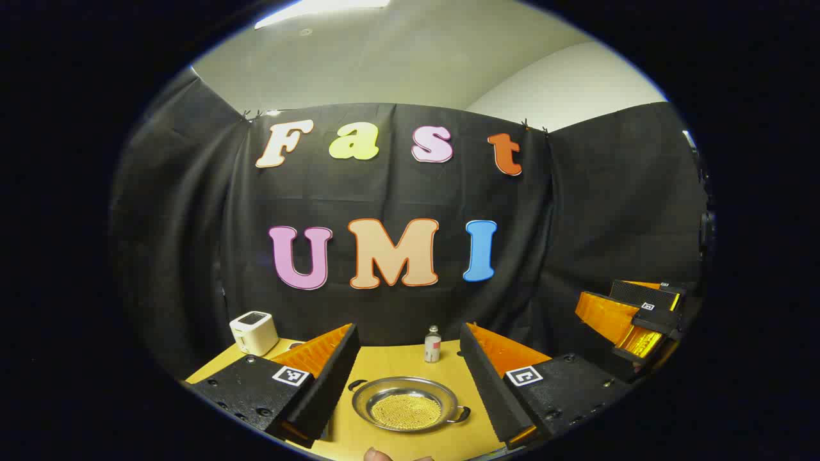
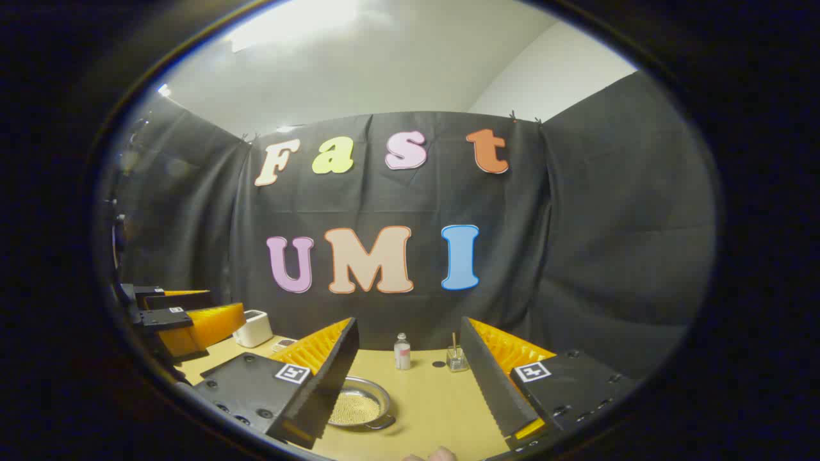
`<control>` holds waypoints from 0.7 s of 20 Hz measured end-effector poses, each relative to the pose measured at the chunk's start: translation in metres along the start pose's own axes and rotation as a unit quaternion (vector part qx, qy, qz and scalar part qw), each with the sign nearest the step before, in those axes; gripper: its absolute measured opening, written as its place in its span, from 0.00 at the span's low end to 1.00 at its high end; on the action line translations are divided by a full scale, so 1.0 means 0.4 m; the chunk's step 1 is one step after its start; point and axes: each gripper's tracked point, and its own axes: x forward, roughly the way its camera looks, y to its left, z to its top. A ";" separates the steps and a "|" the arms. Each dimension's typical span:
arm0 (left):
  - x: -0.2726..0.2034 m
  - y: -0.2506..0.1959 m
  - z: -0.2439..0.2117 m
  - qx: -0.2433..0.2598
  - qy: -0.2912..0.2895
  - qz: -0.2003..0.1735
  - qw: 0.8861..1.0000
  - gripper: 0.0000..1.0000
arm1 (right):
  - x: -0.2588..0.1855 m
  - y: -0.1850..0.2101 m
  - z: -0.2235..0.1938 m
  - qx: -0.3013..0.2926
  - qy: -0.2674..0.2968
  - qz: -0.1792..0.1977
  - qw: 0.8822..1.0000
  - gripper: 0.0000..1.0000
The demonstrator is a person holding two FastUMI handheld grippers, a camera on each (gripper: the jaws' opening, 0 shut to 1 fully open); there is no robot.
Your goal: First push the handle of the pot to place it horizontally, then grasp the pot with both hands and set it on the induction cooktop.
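Note:
A shallow metal pot [image 1: 405,403] holding yellow grains sits on the yellow table [image 1: 384,358], seen in the left gripper view between my open left gripper [image 1: 407,358] fingers. Its two handles lie on a slant: one at the far left [image 1: 356,384], one at the near right [image 1: 462,415]. My right gripper [image 1: 634,317] hovers off to the right, above the table. In the right gripper view the pot [image 2: 362,402] is half hidden behind the left finger [image 2: 320,384] of my open right gripper [image 2: 408,342]. My left gripper [image 2: 186,317] is at that view's left edge.
A small bottle [image 1: 433,344] stands behind the pot near the back wall. Beside the bottle [image 2: 401,351] is a small glass jar [image 2: 456,358] with a stick in it. A white boxy appliance [image 1: 254,332] sits at the table's far left corner. A person's fingertip [image 1: 378,454] shows at the bottom edge.

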 end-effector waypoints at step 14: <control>0.008 -0.093 -0.017 0.008 0.013 0.022 1.000 0.95 | -0.004 -0.114 -0.012 0.020 -0.001 0.012 1.000 0.96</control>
